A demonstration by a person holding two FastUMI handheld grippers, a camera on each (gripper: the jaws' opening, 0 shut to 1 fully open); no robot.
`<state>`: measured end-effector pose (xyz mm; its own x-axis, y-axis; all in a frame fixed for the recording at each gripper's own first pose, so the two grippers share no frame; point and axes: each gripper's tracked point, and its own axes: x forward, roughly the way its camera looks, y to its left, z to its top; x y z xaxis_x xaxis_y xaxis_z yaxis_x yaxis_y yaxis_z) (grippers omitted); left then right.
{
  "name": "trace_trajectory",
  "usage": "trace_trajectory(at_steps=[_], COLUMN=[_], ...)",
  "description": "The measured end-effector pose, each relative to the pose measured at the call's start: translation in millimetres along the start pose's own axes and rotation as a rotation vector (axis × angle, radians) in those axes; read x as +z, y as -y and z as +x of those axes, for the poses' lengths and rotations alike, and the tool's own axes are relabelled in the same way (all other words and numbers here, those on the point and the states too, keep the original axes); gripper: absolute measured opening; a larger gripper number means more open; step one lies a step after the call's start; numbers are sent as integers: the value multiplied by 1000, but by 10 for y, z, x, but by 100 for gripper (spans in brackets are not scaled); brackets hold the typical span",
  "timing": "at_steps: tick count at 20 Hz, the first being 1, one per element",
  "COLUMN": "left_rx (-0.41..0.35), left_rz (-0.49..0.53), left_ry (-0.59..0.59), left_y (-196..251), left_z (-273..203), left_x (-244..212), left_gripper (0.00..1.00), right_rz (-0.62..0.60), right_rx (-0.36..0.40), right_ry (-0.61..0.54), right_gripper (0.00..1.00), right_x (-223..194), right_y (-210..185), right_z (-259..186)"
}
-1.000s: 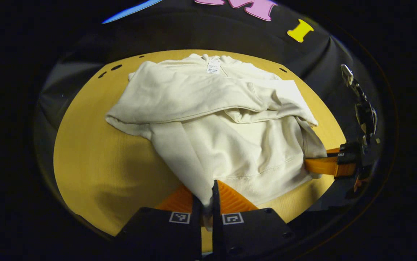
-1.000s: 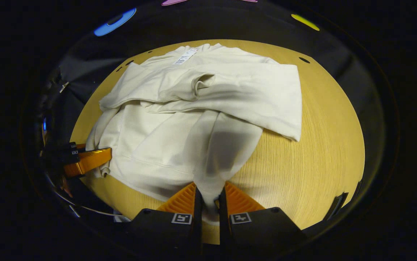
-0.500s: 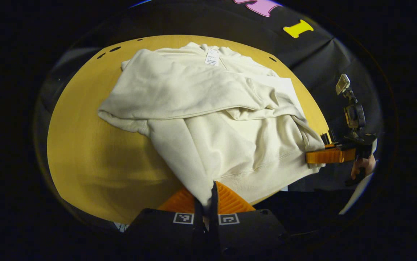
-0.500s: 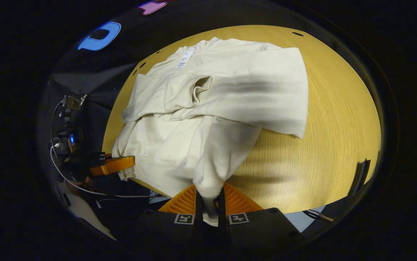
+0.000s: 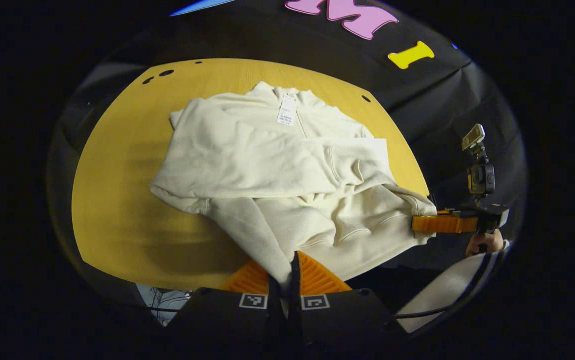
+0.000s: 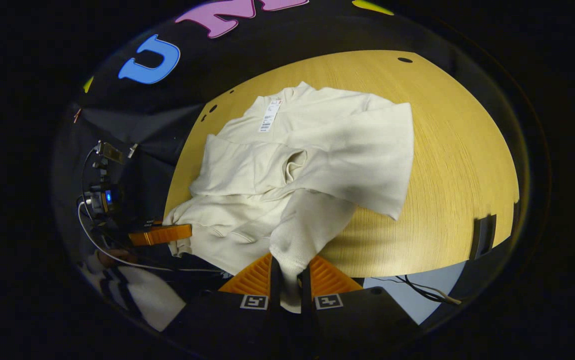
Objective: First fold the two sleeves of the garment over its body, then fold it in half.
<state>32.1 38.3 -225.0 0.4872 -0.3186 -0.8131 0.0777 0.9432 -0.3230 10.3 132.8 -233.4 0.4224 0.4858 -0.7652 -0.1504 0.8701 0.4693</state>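
A cream sweatshirt (image 5: 277, 165) lies on the yellow wooden table (image 5: 117, 165) with its collar and white tag (image 5: 285, 111) at the far side. Both sleeves lie folded across its body. My left gripper (image 5: 287, 272) is shut on the hem's left corner, which hangs lifted past the table's near edge. In the left gripper view the right gripper (image 5: 417, 224) holds the hem's other corner. In the right gripper view my right gripper (image 6: 290, 277) is shut on that corner of the sweatshirt (image 6: 317, 150), and the left gripper (image 6: 187, 232) pinches the hem farther left.
Small holes (image 5: 165, 73) dot the table's far corners. Cables (image 6: 417, 290) hang below the near edge. A black clamp (image 6: 482, 235) sits at the table's right edge (image 6: 467, 190). A person's hand (image 5: 485, 242) and a striped sleeve (image 5: 447, 290) show behind the right gripper.
Both grippers have pulled back and up with the hem corners. The hem has come off the table and the sweatshirt has slid toward the near edge.
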Motion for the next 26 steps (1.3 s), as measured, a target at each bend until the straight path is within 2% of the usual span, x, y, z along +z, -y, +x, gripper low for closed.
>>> trace_trajectory(at_steps=[8,14,15,17,26], left_rx=[21,40,45,54,79], left_rz=[0,16,22,30,-67], left_ry=[99,179,192,225,307], left_y=[20,38,44,36,-118], left_z=[-227,-174,-177,-158,233], left_x=[486,931,999,1166,1825], left_gripper=[10,10,5,10,10], right_rz=[15,13,16,20,59], right_rx=[22,19,18,14,-16], right_ry=[146,233,245,270,325], right_gripper=[19,19,19,19,18], right_x=[571,1024,1105,1277,1832], right_y=[-192,-272,-272,-264,-84], right_z=[-66,-43,-37,15,388])
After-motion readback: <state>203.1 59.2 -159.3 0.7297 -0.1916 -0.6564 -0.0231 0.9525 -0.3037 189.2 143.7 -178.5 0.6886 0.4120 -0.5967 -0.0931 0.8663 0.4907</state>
